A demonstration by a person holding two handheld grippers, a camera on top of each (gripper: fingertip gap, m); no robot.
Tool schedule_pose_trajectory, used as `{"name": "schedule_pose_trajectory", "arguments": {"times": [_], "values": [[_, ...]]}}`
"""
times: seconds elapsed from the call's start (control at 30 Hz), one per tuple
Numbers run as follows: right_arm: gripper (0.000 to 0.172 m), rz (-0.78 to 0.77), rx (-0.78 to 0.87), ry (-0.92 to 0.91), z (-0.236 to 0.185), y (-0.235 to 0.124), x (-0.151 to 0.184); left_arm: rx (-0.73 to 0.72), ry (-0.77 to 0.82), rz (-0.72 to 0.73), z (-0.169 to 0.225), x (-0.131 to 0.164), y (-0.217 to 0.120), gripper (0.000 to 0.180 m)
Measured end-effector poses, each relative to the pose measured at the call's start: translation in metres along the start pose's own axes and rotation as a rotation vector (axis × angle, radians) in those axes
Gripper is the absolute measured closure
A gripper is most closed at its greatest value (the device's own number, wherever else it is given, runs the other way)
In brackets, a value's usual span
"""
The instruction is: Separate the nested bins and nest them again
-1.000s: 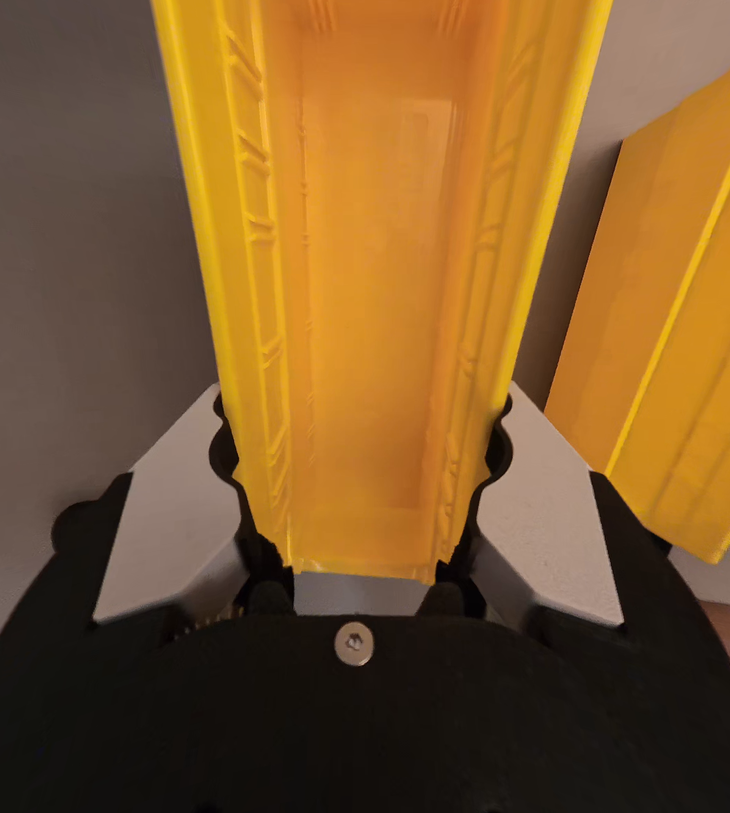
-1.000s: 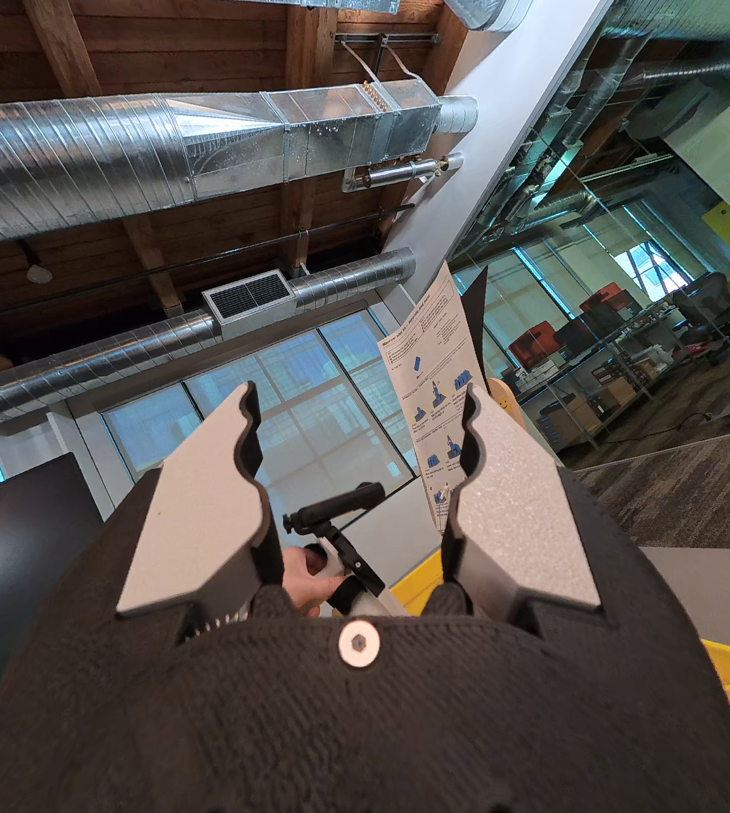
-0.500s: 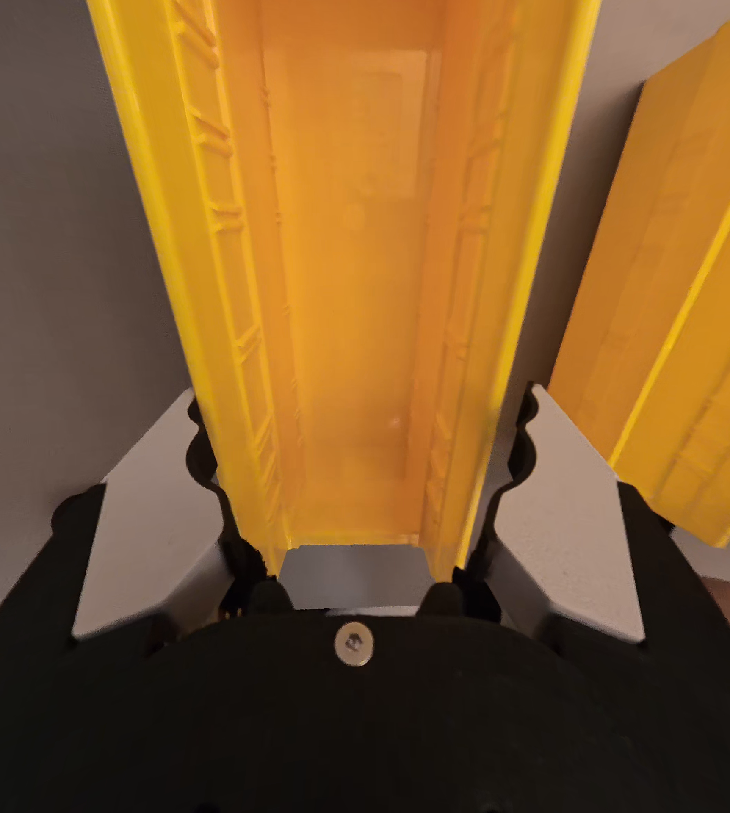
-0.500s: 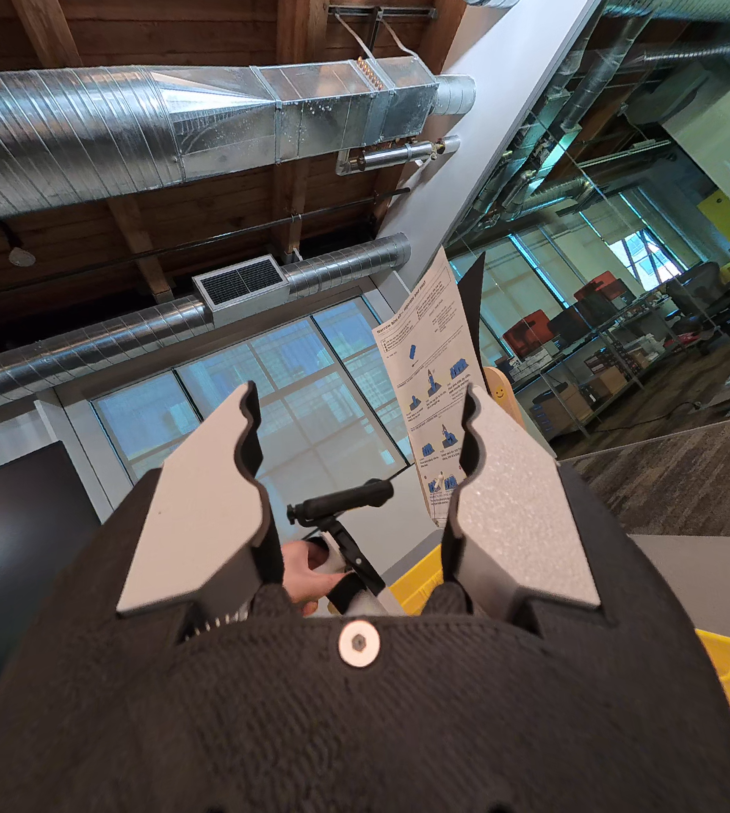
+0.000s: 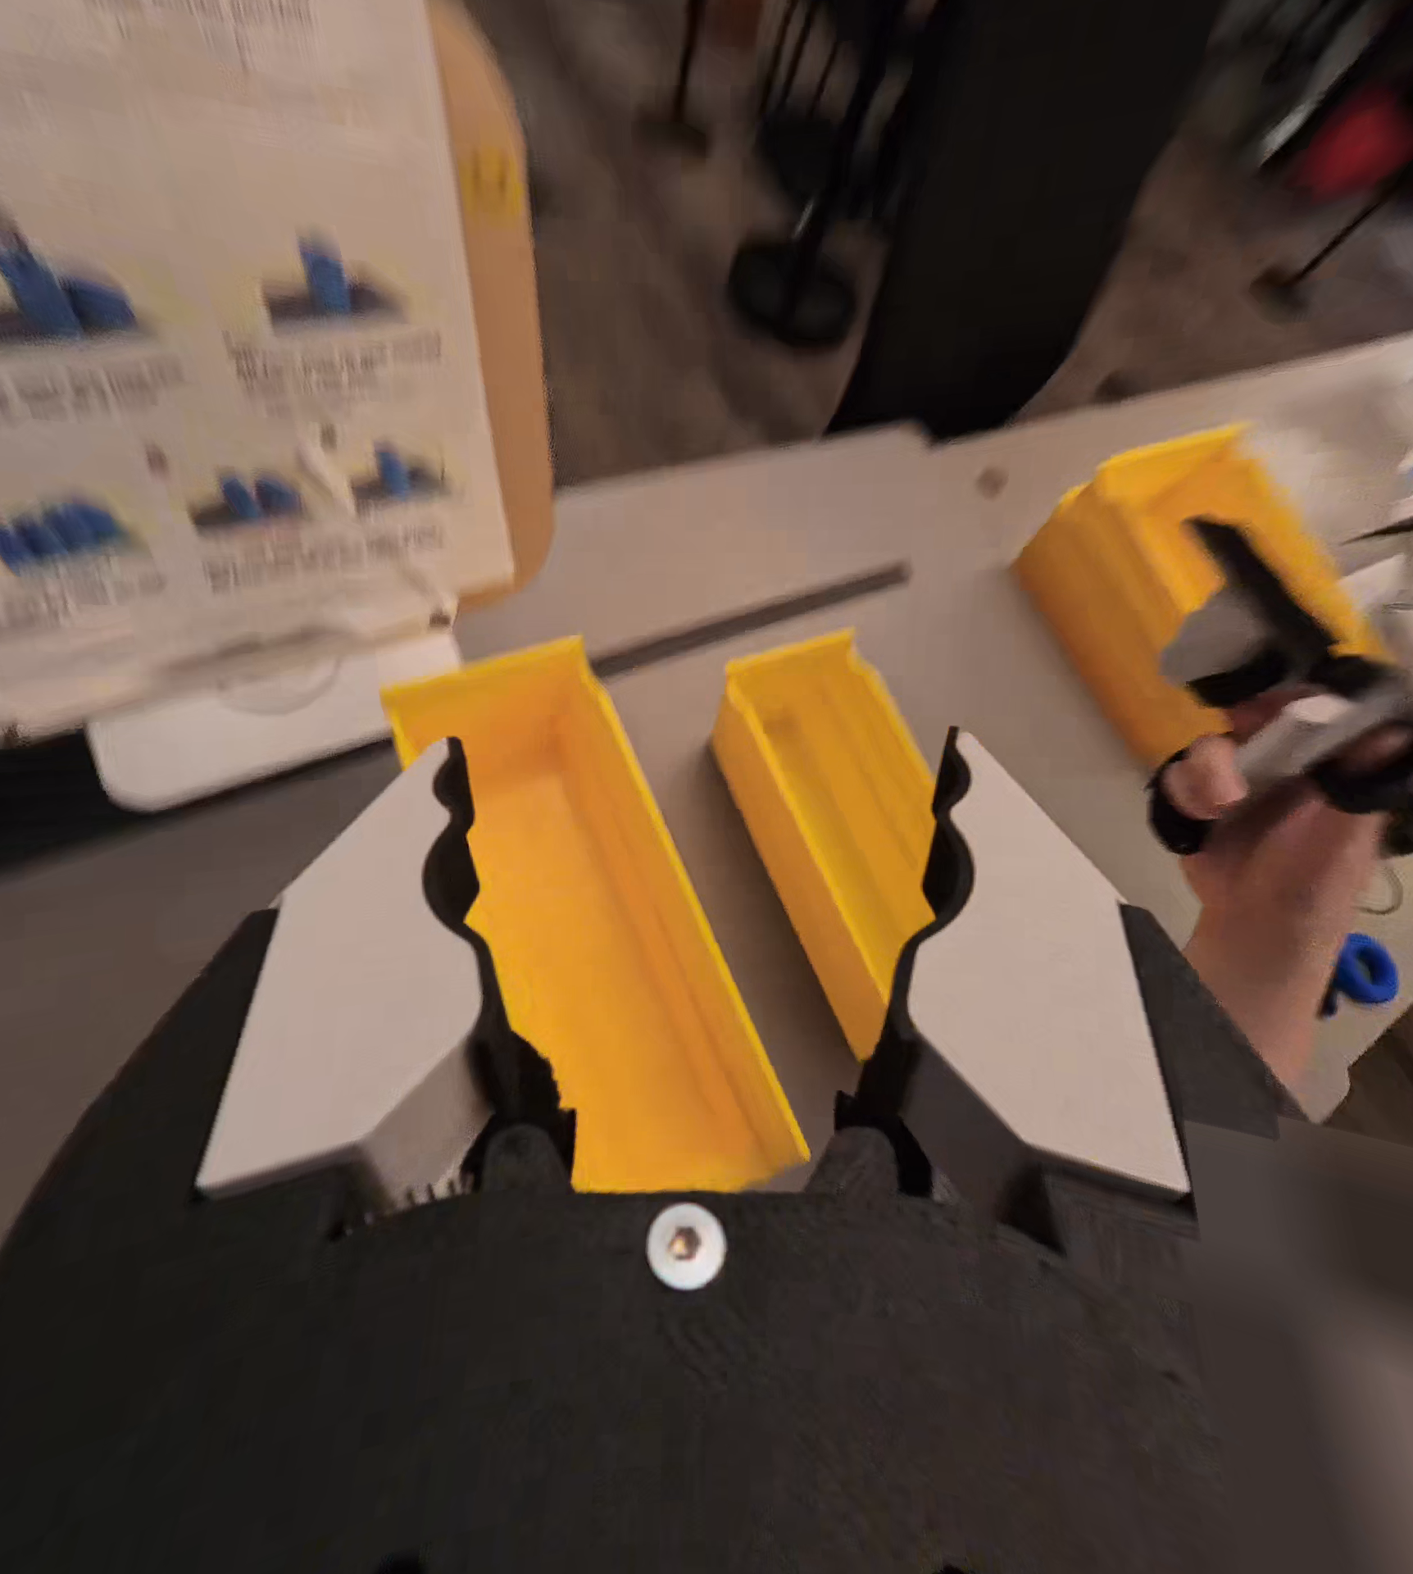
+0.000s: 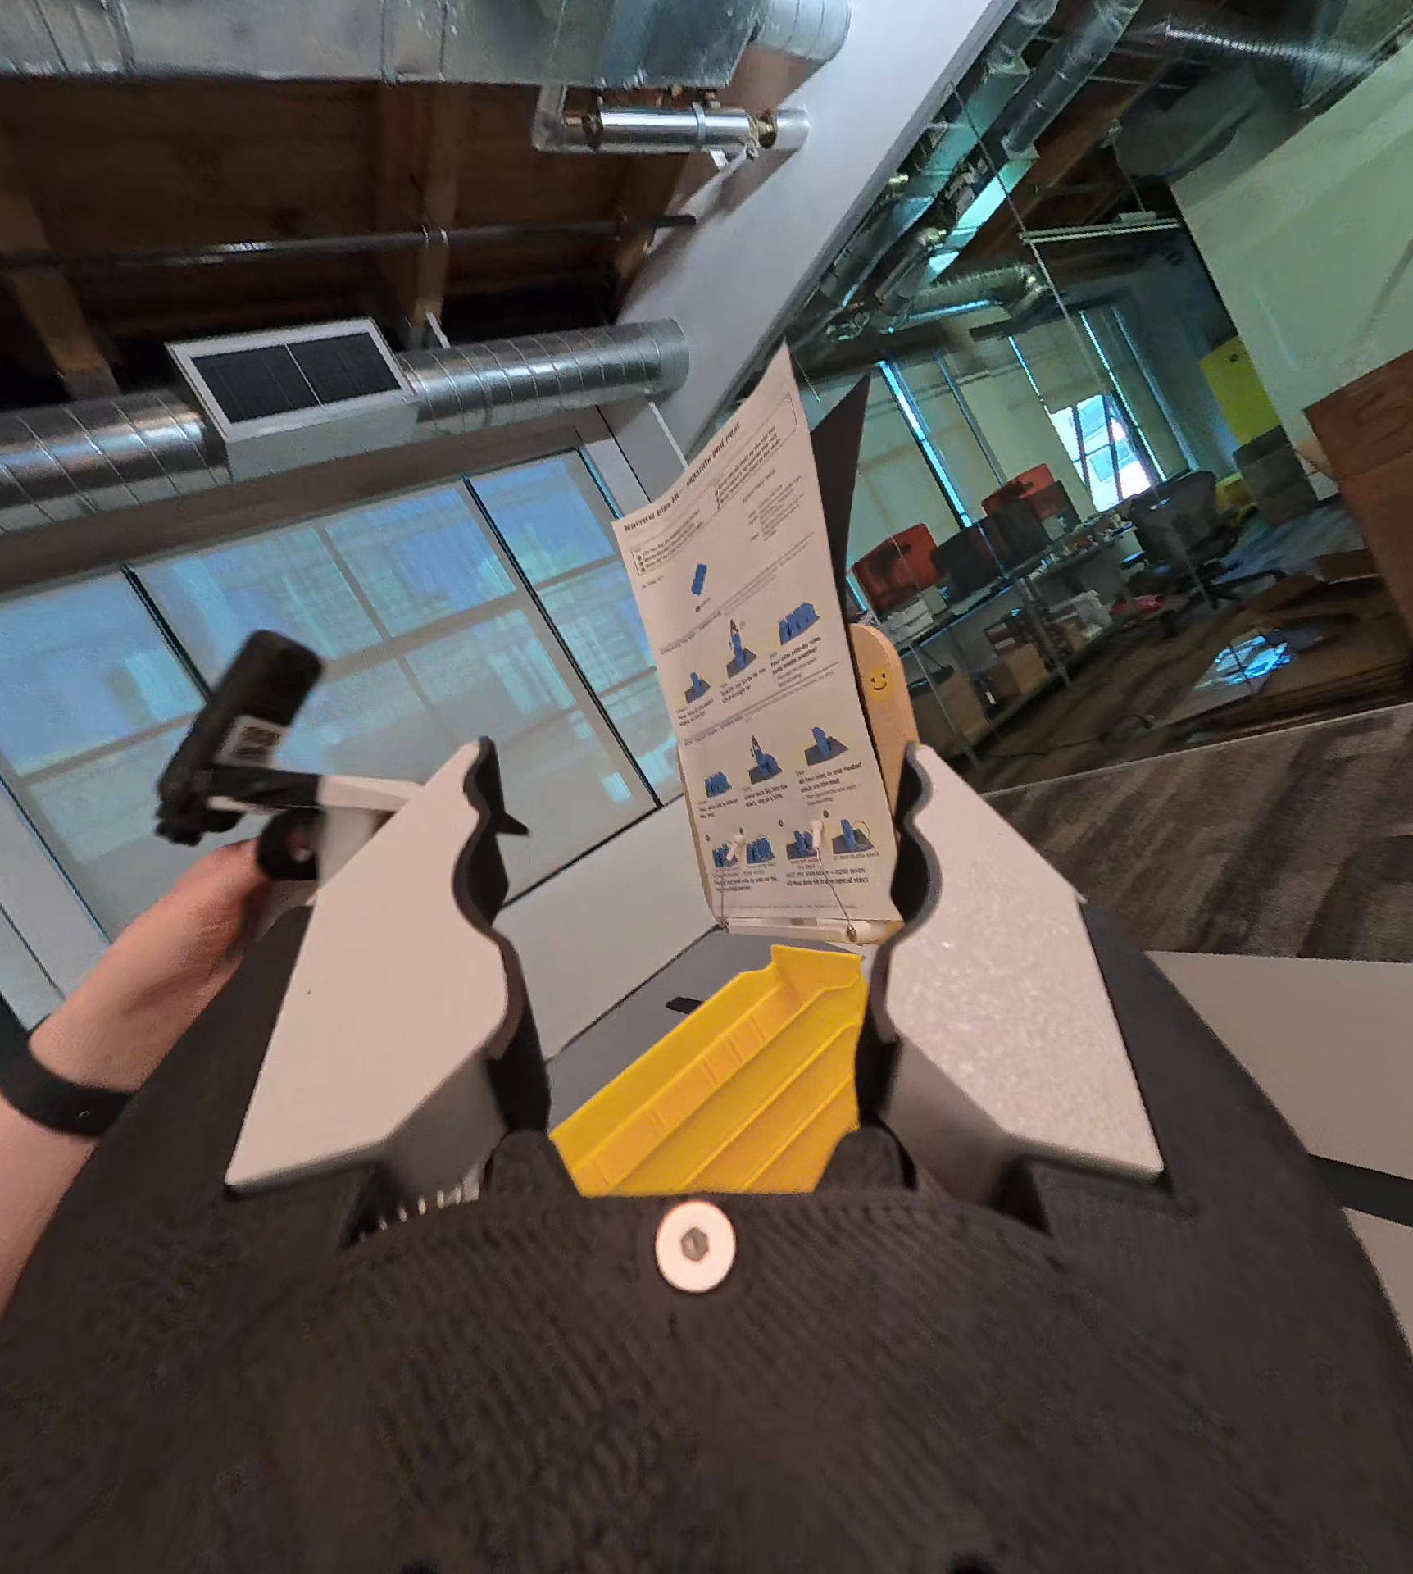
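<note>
Plainly yellow bins (image 5: 618,920), long, narrow, open-topped, ribbed

Left gripper (image 5: 699,749): black body low in the left wrist view, two grey wedge fingers (image 5: 362,954) spread wide, nothing pinched between the pads.
Right gripper (image 6: 699,758): grey fingers (image 6: 1001,979) parted wide, pointing upward, grasp bare.
Left hand (image 6: 175,945): lower left of the right wrist view, black wristband, clutching its gripper's handle.
Right hand (image 5: 1248,852): right edge of the left wrist view, blurred, wrapped round its gripper.
</note>
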State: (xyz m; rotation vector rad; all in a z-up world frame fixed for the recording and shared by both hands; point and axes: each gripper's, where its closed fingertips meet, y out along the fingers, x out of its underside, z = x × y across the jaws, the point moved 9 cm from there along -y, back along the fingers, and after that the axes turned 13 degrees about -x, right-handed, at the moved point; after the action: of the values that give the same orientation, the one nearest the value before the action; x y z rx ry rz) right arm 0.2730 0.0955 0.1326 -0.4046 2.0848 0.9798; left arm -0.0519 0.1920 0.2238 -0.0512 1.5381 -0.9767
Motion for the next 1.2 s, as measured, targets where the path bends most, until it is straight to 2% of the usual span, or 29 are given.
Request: {"name": "schedule_pose_trajectory", "arguments": {"times": [0.1, 0.2, 0.33, 0.37, 0.4, 0.5, 0.6, 0.67, 0.73, 0.8, 0.9, 0.93, 1.1, 1.2], "values": [[0.077, -0.035, 0.057, -0.065, -0.006, 0.009, 0.004, 0.148, 0.050, 0.254, -0.015, 0.022, -0.031, 0.075], [0.073, -0.068, 0.128, -0.185, -0.020, 0.016, 0.003, 0.240, 0.151, 0.519, -0.033, 0.057, -0.054, 0.105], [0.065, -0.174, 0.218, -0.341, -0.045, 0.021, -0.001, 0.124, 0.184, 1.034, -0.059, 0.108, -0.079, 0.123], [0.062, -0.195, 0.243, -0.362, -0.050, 0.020, -0.003, 0.121, 0.173, 1.143, -0.063, 0.115, -0.084, 0.131], [0.062, -0.212, 0.262, -0.378, -0.054, 0.020, -0.005, 0.129, 0.161, 1.181, -0.068, 0.118, -0.087, 0.135], [0.062, -0.243, 0.309, -0.388, -0.065, 0.018, -0.007, 0.220, 0.098, 1.191, -0.076, 0.107, -0.096, 0.119], [0.062, -0.302, 0.356, -0.351, -0.069, 0.023, 0.000, 0.292, 0.075, 1.178, -0.084, 0.088, -0.109, 0.110], [0.062, -0.373, 0.367, -0.316, -0.067, 0.031, 0.013, 0.286, 0.107, 1.152, -0.091, 0.083, -0.113, 0.109], [0.062, -0.467, 0.369, -0.286, -0.064, 0.040, 0.028, 0.283, 0.107, 1.101, -0.101, 0.093, -0.109, 0.113], [0.060, -0.583, 0.419, -0.257, -0.056, 0.046, 0.045, 0.314, 0.048, 1.208, -0.115, 0.099, -0.107, 0.130], [0.057, -0.725, 0.522, -0.264, -0.044, 0.052, 0.065, 0.353, 0.042, 1.070, -0.130, 0.092, -0.099, 0.114], [0.056, -0.764, 0.558, -0.270, -0.040, 0.053, 0.072, 0.361, 0.058, 1.038, -0.133, 0.092, -0.097, 0.114], [0.048, -0.972, 0.757, -0.253, -0.020, 0.050, 0.101, 0.181, 0.135, 0.957, -0.155, 0.090, -0.082, 0.115], [0.046, -1.070, 0.831, -0.215, -0.013, 0.043, 0.118, 0.157, 0.153, 0.911, -0.158, 0.088, -0.075, 0.113]]}}
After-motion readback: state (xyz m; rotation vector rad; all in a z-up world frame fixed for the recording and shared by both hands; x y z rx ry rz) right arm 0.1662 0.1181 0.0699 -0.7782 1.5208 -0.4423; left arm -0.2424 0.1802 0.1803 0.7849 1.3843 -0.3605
